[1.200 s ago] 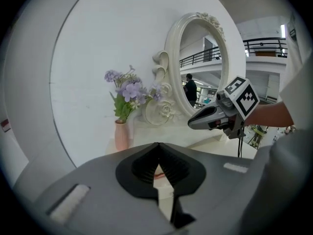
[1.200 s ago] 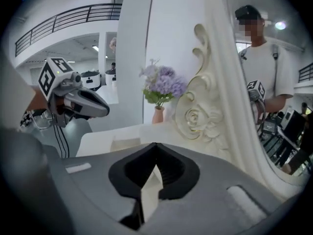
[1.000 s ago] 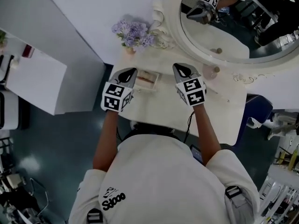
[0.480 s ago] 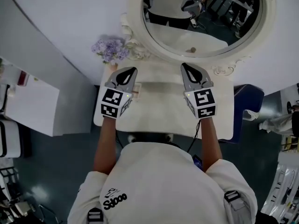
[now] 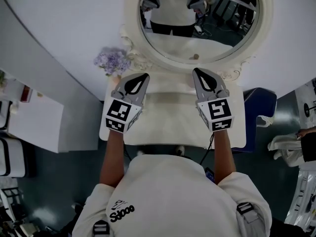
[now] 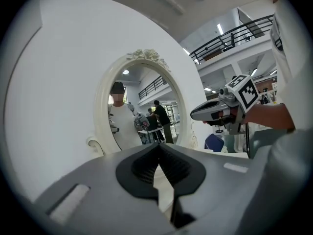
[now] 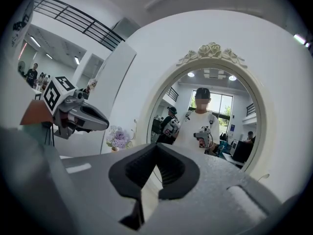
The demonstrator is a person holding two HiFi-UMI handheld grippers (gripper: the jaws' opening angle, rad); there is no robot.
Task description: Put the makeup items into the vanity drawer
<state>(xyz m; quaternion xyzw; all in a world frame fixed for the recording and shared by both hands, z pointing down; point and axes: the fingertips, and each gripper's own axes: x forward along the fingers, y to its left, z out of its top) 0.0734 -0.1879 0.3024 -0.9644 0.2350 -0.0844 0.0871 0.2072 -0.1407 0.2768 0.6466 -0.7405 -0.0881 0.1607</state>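
Vanity top (image 5: 170, 122) sits under left claw (image 5: 145, 76) and right claw (image 5: 196, 70) (both pressed together, empty).

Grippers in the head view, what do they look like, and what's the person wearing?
Both the left gripper and right gripper are grey with black ribbed pads and a black-and-white marker cube. A dark cable hangs from the right one. The T-shirt is white.
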